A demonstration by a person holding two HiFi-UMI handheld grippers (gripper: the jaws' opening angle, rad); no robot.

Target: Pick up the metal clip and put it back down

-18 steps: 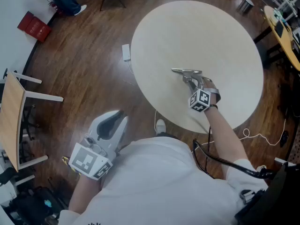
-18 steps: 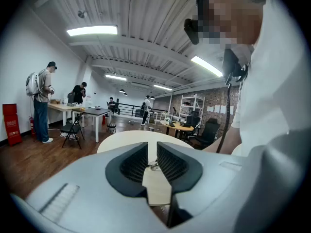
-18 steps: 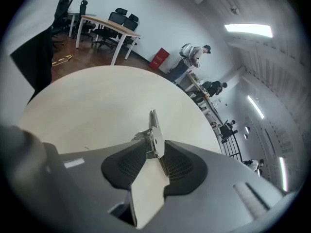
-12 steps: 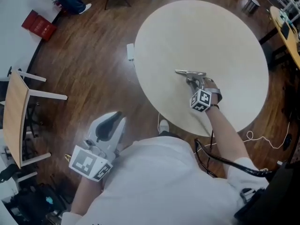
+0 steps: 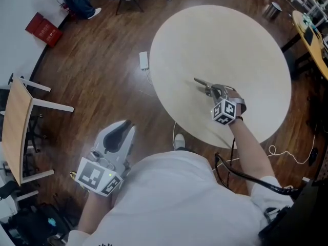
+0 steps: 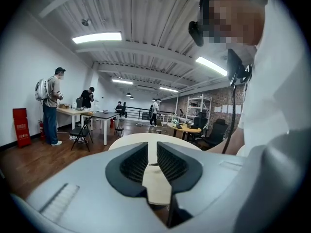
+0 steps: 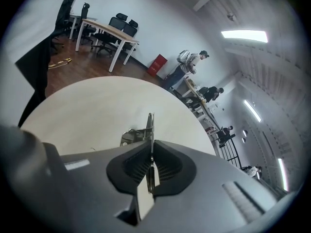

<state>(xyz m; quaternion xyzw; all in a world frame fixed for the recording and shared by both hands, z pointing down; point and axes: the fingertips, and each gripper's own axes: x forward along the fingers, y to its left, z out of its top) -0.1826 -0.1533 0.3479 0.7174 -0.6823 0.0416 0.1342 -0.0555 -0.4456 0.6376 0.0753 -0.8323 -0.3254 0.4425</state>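
Note:
The metal clip [image 5: 203,83] is a thin silver bar with a wire handle, over the round pale table [image 5: 220,35] near its front half. My right gripper [image 5: 212,90] is shut on the clip's near end. In the right gripper view the clip [image 7: 150,125] stands on edge between the closed pads and pokes out ahead of the right gripper [image 7: 151,159], above the table [image 7: 87,106]. Whether the clip touches the tabletop I cannot tell. My left gripper [image 5: 119,133] hangs low beside my body, off the table. Its jaws stand slightly apart with nothing between them [image 6: 151,161].
A white power adapter [image 5: 144,60] lies on the wooden floor left of the table. A wooden desk [image 5: 14,132] stands at far left, a red box [image 5: 42,28] at top left. A white cable [image 5: 287,150] loops on the floor at right. People [image 6: 51,106] stand at far tables.
The right gripper has shifted slightly right and toward me with the clip. The clip's bar, level before, now slants. The left gripper has stayed put.

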